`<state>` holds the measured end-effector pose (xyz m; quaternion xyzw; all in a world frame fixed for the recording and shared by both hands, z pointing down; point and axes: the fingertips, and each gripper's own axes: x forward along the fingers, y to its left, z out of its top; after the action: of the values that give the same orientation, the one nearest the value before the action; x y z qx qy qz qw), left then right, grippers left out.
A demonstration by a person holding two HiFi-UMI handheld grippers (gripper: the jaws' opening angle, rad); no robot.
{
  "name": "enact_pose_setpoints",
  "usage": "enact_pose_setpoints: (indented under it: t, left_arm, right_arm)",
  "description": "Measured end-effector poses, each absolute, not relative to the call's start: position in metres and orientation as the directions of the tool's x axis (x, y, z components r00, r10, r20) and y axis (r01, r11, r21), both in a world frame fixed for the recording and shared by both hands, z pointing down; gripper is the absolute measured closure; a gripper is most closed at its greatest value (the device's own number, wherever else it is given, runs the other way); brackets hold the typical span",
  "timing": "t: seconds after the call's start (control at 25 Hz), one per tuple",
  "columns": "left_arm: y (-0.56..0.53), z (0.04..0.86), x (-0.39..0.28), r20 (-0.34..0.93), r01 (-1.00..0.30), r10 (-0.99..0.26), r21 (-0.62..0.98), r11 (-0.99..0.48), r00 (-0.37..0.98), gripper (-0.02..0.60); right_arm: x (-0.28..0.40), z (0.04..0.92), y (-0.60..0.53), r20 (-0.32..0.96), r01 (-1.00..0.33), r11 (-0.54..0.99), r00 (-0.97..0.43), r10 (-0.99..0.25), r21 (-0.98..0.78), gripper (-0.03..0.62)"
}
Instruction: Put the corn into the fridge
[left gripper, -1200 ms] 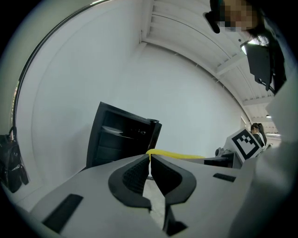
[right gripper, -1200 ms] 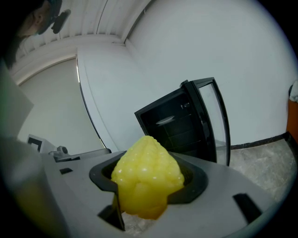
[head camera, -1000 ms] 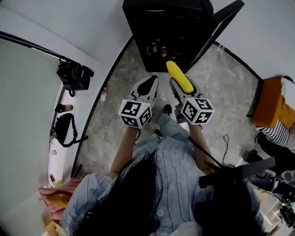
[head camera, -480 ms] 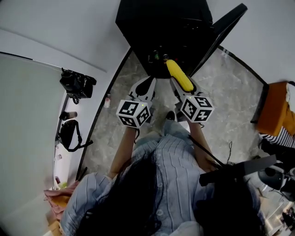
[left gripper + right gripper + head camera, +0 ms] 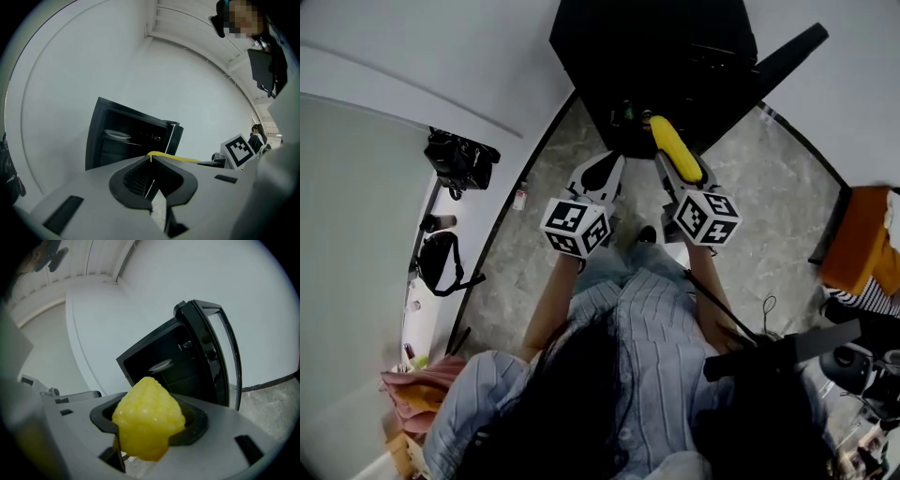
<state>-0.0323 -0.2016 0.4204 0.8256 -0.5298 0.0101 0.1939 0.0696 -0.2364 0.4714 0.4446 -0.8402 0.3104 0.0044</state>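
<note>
A yellow corn cob (image 5: 674,148) (image 5: 148,416) sits lengthwise between the jaws of my right gripper (image 5: 672,161) (image 5: 149,427), which is shut on it; its tip points at the fridge. The black mini fridge (image 5: 652,66) (image 5: 176,359) (image 5: 126,136) stands on the floor with its door (image 5: 773,70) (image 5: 220,352) swung open to the right; a plate rests on a shelf inside. My left gripper (image 5: 602,172) (image 5: 151,161) is shut with nothing in it, beside the right one and just short of the fridge's open front. In the left gripper view the corn (image 5: 176,158) shows as a thin yellow strip.
A white wall runs behind and left of the fridge. A black camera (image 5: 461,159) and a black bag (image 5: 439,262) lie on a white ledge at the left. An orange chair (image 5: 862,239) and a seated person are at the right, on the grey marble floor (image 5: 769,216).
Both grippers have moved forward toward the fridge together. The corn's tip now overlaps the fridge's open front in the head view; the grip on it has not changed.
</note>
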Motion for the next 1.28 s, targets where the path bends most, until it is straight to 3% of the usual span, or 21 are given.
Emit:
enact_pose_setpoints:
  t: [1.28]
  left_arm:
    - [-0.311,0.485,-0.055,0.271,-0.725,-0.673,0.273,-0.632,0.688,0.561]
  right_arm:
    - [0.041,0.605,-0.387,0.451,-0.902,0.146,-0.337,-0.827,-0.407,0.336]
